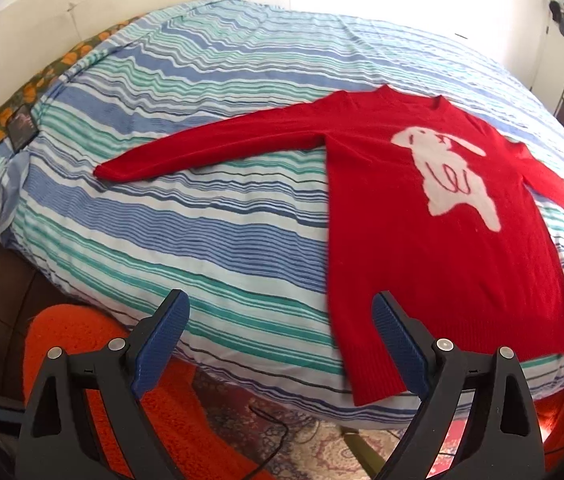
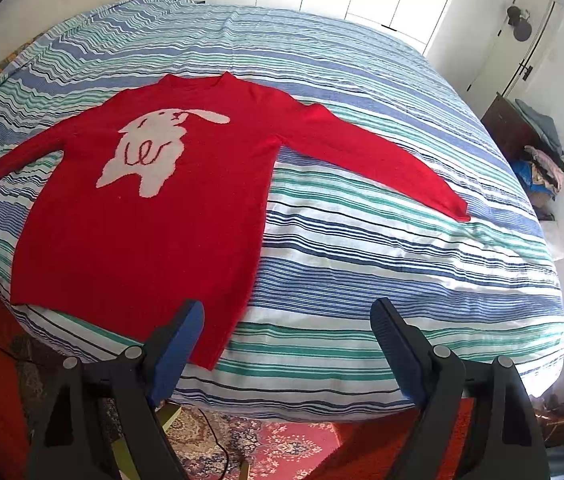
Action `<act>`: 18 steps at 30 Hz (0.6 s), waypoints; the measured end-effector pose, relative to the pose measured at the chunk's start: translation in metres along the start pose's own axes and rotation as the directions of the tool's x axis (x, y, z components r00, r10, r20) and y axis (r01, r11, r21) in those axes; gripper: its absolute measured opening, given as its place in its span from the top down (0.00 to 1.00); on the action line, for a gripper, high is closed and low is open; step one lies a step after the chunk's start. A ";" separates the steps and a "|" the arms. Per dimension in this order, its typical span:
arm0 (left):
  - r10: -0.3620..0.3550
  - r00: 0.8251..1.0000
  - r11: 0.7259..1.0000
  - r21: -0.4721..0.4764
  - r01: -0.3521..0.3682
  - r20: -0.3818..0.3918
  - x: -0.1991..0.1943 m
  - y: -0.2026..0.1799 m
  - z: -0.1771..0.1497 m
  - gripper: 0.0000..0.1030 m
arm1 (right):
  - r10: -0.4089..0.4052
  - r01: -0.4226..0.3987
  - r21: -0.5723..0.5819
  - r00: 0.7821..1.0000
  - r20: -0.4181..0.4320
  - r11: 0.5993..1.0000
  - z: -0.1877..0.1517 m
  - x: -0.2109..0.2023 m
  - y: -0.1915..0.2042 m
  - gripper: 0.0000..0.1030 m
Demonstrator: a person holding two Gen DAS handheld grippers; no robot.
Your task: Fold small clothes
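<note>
1. One red knitted sweater (image 2: 142,240) with a white rabbit motif is counted, with two long sleeves spread out.
2. One bed cover (image 2: 362,260), striped blue, green and white, is seen.
3. Two black two-finger grippers with blue pads are counted: left gripper (image 1: 280,316), right gripper (image 2: 286,320).
4. One patterned rug (image 2: 282,448) is seen on the floor.
5. One dark wooden cabinet (image 2: 506,124) with piled clothes is seen.

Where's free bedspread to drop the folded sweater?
Free: the striped bedspread below the outstretched sleeve, right of the sweater; also the stretch beyond the collar. Crowded: only where the sweater lies spread, hem at the near edge.
</note>
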State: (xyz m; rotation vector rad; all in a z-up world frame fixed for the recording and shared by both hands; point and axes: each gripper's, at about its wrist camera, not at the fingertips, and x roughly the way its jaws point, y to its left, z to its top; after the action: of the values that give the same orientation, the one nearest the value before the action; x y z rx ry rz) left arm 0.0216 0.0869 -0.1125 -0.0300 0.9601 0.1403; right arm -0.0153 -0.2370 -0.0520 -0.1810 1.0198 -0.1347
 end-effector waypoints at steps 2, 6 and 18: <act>0.006 1.000 1.000 -0.002 -0.006 -0.005 0.002 0.001 -0.001 0.09 | -0.021 0.021 -0.005 1.000 0.005 1.000 0.000 -0.001 -0.001 0.18; 0.026 1.000 1.000 0.000 -0.026 -0.008 0.004 0.002 0.000 0.09 | -0.046 0.046 -0.010 0.999 0.013 0.999 0.000 -0.003 -0.002 0.18; 0.079 0.997 0.997 0.015 -0.079 -0.006 0.007 0.001 0.000 0.09 | -0.080 0.081 -0.010 0.996 0.030 0.997 0.002 -0.004 -0.005 0.18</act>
State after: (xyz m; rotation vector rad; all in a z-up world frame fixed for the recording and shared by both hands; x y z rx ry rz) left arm 0.0253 0.0884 -0.1178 0.0207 0.9694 0.2062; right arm -0.0154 -0.2413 -0.0466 -0.2338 0.9848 -0.1993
